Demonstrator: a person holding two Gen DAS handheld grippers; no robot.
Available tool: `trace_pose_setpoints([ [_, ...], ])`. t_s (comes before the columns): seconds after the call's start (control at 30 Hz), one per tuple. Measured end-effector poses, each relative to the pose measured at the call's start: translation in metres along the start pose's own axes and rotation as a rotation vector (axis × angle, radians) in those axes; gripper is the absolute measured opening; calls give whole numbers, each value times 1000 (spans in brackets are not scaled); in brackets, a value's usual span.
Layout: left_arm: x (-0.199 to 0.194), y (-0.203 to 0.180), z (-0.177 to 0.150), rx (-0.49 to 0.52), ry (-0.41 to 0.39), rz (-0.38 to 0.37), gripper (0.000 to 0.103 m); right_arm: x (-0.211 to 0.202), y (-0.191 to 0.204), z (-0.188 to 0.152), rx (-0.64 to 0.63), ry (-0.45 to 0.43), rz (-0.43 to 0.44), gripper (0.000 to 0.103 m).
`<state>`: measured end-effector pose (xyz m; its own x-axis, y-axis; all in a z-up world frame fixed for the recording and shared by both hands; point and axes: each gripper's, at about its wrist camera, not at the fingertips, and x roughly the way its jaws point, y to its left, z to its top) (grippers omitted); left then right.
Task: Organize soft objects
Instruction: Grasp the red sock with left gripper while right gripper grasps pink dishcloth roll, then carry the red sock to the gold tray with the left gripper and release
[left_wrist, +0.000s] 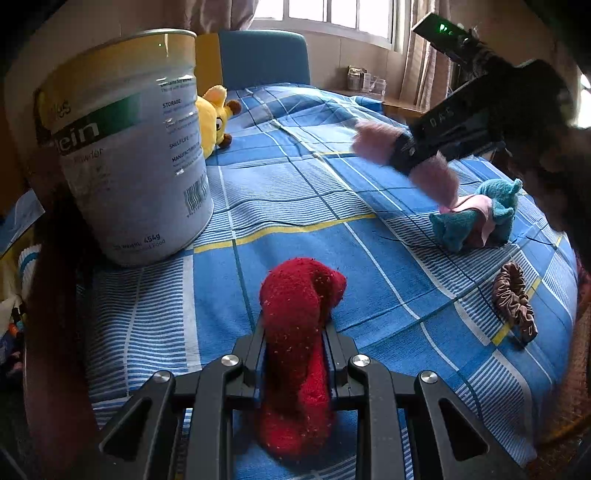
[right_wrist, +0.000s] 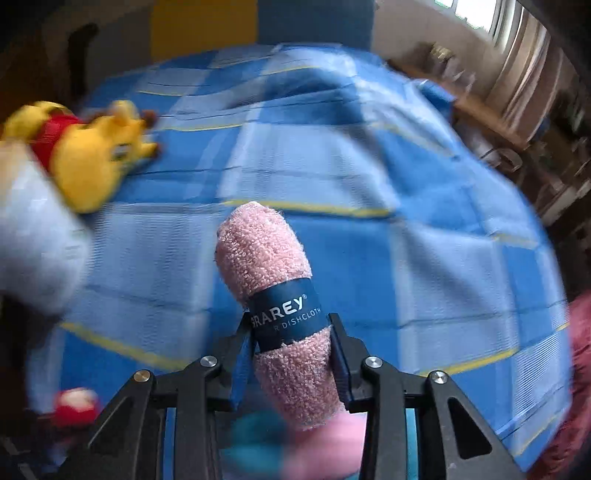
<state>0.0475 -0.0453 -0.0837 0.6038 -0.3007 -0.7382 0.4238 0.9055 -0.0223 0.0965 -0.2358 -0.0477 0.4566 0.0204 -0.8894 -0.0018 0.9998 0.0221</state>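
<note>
My left gripper (left_wrist: 295, 328) is shut on a red fuzzy cloth (left_wrist: 299, 295), whose end sticks up past the fingertips over the blue checked bed cover (left_wrist: 295, 206). My right gripper (right_wrist: 290, 325) is shut on a rolled pink dishcloth (right_wrist: 262, 251), gripping it at its dark blue paper band. The left wrist view shows that right gripper (left_wrist: 406, 151) at the upper right, holding the pink dishcloth (left_wrist: 373, 142) in the air above the bed. A yellow plush bear (left_wrist: 212, 118) in a red top (right_wrist: 88, 158) lies at the far left of the bed.
A tall open protein-powder tin (left_wrist: 125, 147) stands on the bed to the left of my left gripper. A teal and pink soft toy (left_wrist: 476, 218) lies on the right, under the right gripper. A brown scrunchie (left_wrist: 515, 299) lies nearer the bed's right edge. A blue headboard (left_wrist: 264, 55) is behind.
</note>
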Motion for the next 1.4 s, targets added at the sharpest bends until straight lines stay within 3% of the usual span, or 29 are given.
trace_pose_setpoints([
  [0.13, 0, -1, 0, 4, -1, 5, 24, 21, 24, -21, -29, 49, 20, 38],
  [0.33, 0, -4, -1, 17, -4, 21, 25, 26, 20, -31, -26, 19, 25, 39],
  [1.1, -2, -4, 3, 8, 20, 28, 24, 35, 37, -27, -125, -9, -44, 41],
  [1.4, -47, -13, 16, 9, -21, -19, 23, 29, 36, -31, -126, -23, -46, 41],
])
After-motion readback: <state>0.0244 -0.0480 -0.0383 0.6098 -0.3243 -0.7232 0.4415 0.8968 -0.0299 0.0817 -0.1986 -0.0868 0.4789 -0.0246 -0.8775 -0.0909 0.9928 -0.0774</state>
